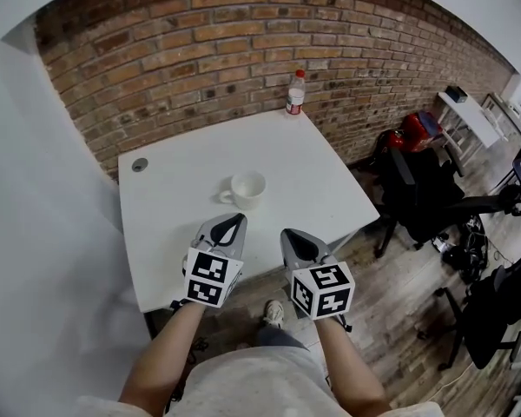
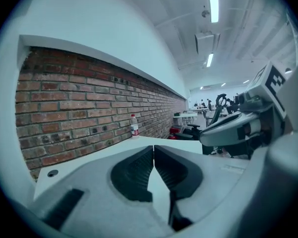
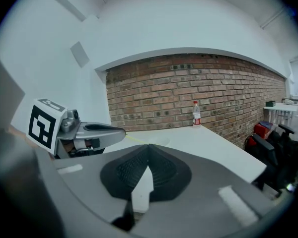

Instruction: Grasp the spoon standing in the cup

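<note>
A white cup (image 1: 247, 188) stands near the middle of the white table (image 1: 330, 176), its handle toward the left. I cannot make out a spoon in it in the head view. In the right gripper view a thin yellowish line (image 3: 131, 139) runs toward the cup's faint rim (image 3: 158, 142). My left gripper (image 1: 237, 221) hovers just short of the cup, jaws shut on nothing. My right gripper (image 1: 292, 234) is beside it at the table's front edge, also shut and empty. In their own views the left gripper (image 2: 153, 148) and the right gripper (image 3: 148, 147) show their jaws touching at the tips.
A plastic bottle with a red label (image 1: 295, 92) stands at the table's far edge against the brick wall (image 1: 243, 42). A round grommet (image 1: 139, 164) sits in the far left corner. Office chairs (image 1: 434, 189) and bags stand to the right on the wooden floor.
</note>
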